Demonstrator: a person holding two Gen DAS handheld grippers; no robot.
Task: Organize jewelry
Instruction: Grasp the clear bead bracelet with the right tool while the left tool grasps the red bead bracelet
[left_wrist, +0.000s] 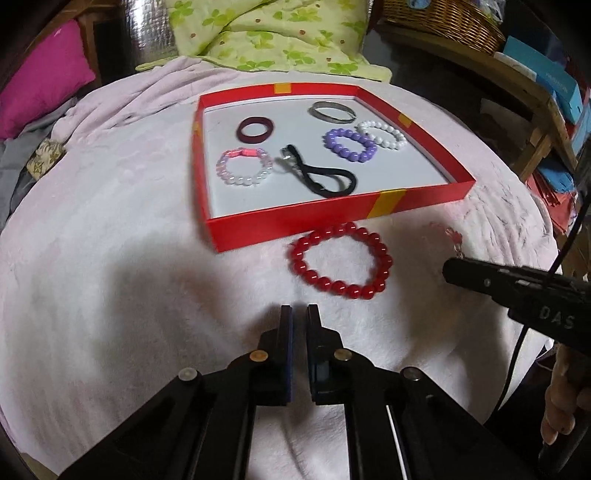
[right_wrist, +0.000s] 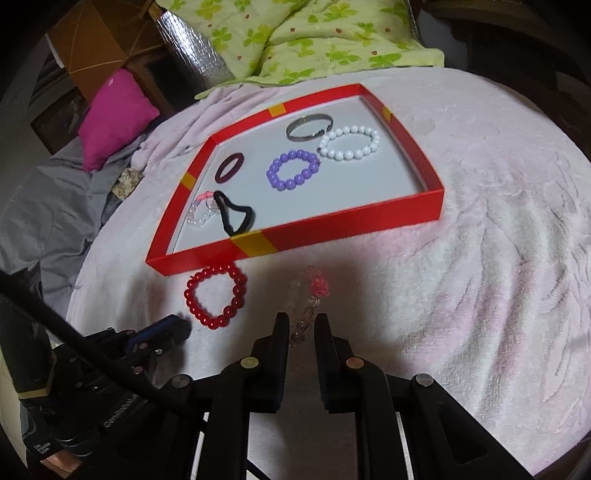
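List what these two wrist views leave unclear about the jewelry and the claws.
- Clear pink bracelet, right wrist view: pale and blurred; its near end sits between the right claw fingers, actual contact unclear.
- Same bracelet, left wrist view: right claw covers most of it.
- Pink-and-white bracelet, right wrist view: red tray wall and black hair tie partly hide it.
- Left claw, right wrist view: tip dark; whether it touches the red bead bracelet is unclear.

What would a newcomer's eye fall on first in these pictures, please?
First the shallow red box in the middle of the pale pink blanket, with bracelets and hair ties spread on its white floor, among them a purple bead bracelet. Next the red bead bracelet lying on the blanket just outside the box's near wall, with a clear and pink bracelet beside it reaching between the right tongs.
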